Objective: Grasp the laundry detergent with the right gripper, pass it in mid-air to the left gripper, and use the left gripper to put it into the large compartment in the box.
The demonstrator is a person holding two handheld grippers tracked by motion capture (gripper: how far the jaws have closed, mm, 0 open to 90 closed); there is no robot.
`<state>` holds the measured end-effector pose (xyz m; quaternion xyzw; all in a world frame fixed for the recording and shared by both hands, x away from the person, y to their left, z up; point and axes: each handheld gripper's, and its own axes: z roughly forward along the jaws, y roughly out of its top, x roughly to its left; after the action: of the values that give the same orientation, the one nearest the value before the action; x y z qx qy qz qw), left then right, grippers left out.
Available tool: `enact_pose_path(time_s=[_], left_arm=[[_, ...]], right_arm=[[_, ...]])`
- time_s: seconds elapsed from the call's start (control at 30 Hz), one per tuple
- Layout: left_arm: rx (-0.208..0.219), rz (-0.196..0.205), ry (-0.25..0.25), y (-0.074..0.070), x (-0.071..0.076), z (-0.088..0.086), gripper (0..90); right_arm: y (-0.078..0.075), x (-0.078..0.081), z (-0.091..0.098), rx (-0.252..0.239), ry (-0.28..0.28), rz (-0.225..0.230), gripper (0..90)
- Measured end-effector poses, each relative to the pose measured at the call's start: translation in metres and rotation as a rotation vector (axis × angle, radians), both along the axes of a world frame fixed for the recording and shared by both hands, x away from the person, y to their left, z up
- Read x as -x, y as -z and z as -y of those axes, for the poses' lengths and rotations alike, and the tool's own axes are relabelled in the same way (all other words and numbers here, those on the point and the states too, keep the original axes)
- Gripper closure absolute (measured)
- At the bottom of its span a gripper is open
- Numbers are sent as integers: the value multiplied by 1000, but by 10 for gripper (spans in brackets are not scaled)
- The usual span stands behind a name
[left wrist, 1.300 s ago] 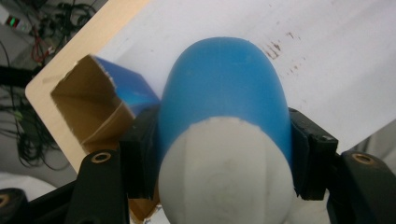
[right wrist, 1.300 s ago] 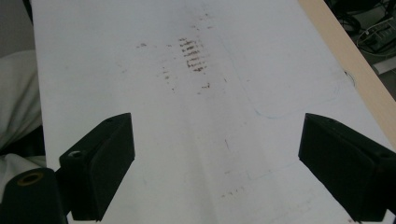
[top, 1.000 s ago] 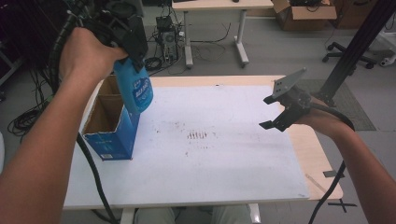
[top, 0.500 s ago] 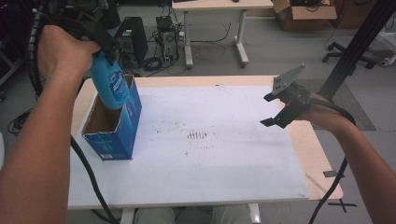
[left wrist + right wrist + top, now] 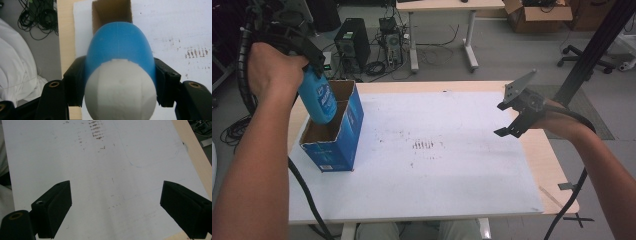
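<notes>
My left gripper [image 5: 309, 75] is shut on a blue bottle [image 5: 318, 102] with a white cap, holding it upright at the table's left. The bottle's lower end hangs at the open top of a blue cardboard box [image 5: 337, 145]. In the left gripper view the black jaws of my left gripper [image 5: 120, 82] press on both sides of the blue bottle [image 5: 120, 42], and the box's brown inside [image 5: 111, 11] shows beyond it. My right gripper [image 5: 504, 120] hovers open over the table's right side. Nothing lies between the jaws of my right gripper [image 5: 115, 207].
A white mat [image 5: 437, 165] with faint dark marks covers most of the wooden table [image 5: 552, 170]. Cables trail from both grippers off the front edge. Behind the table are a computer tower [image 5: 349, 37], another desk and cardboard boxes on the floor.
My left hand has carried the blue bottle to the left and a little down, from beside the box's far end to over its open top. The right gripper has stayed still.
</notes>
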<state>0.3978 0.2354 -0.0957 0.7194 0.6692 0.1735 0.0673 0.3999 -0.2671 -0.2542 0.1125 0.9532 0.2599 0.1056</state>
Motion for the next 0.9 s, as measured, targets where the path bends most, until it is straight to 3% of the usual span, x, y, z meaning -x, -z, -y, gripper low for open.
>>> enact_pose_path(time_s=[0.3, 0.67, 0.9], left_arm=[[3, -13, -8, 28, -3, -7, 381], [35, -46, 4, 85, -7, -19, 381], [29, -67, 19, 118, -10, -23, 382]], right_arm=[[1, 2, 6, -4, 14, 3, 101], [6, 6, 9, -3, 25, -3, 102], [8, 7, 8, 1, 25, -6, 102]])
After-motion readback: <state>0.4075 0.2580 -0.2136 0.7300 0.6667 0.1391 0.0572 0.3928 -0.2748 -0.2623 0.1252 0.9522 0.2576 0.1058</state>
